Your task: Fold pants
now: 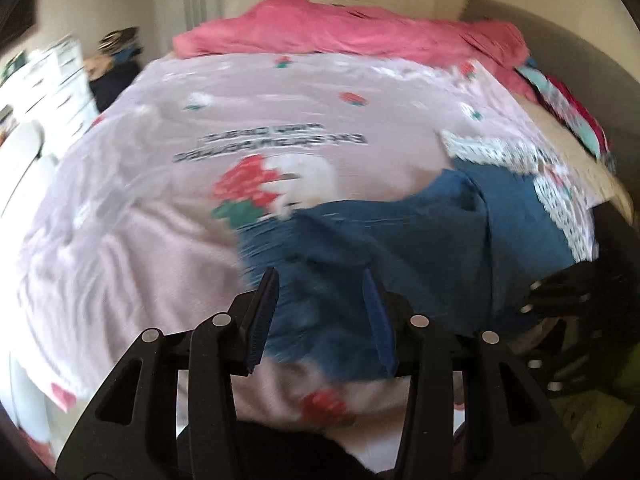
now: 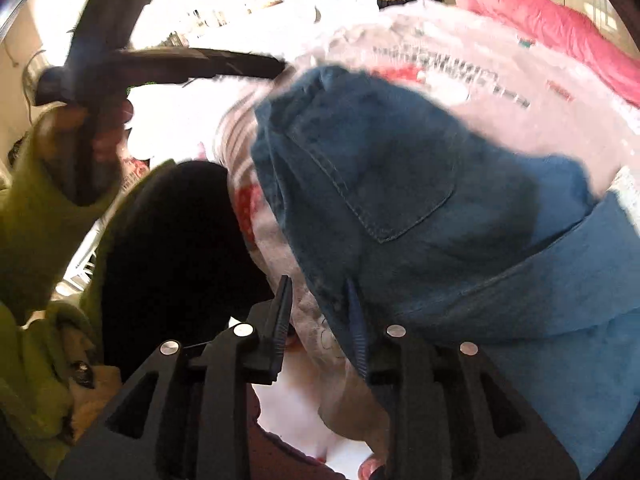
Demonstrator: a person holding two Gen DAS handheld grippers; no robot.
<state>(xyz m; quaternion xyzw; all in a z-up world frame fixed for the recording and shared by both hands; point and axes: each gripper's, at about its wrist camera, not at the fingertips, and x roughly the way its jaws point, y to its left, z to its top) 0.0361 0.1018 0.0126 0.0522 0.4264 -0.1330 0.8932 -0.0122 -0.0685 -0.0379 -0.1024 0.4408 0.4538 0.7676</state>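
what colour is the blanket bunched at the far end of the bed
Pink blanket, clearest in the left wrist view.

The pants (image 1: 400, 240) lie on the printed blanket (image 1: 160, 140) at the bed's near edge; a duvet (image 1: 340, 28) is bunched behind them at the far end.

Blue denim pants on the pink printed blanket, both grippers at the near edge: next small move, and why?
Probably bring the right gripper onto the near edge of the blue denim pants and close. Its jaws stand apart beside the hem, gripping nothing. The left gripper looks open over the denim too, and the pants lie bunched on the pink printed blanket.
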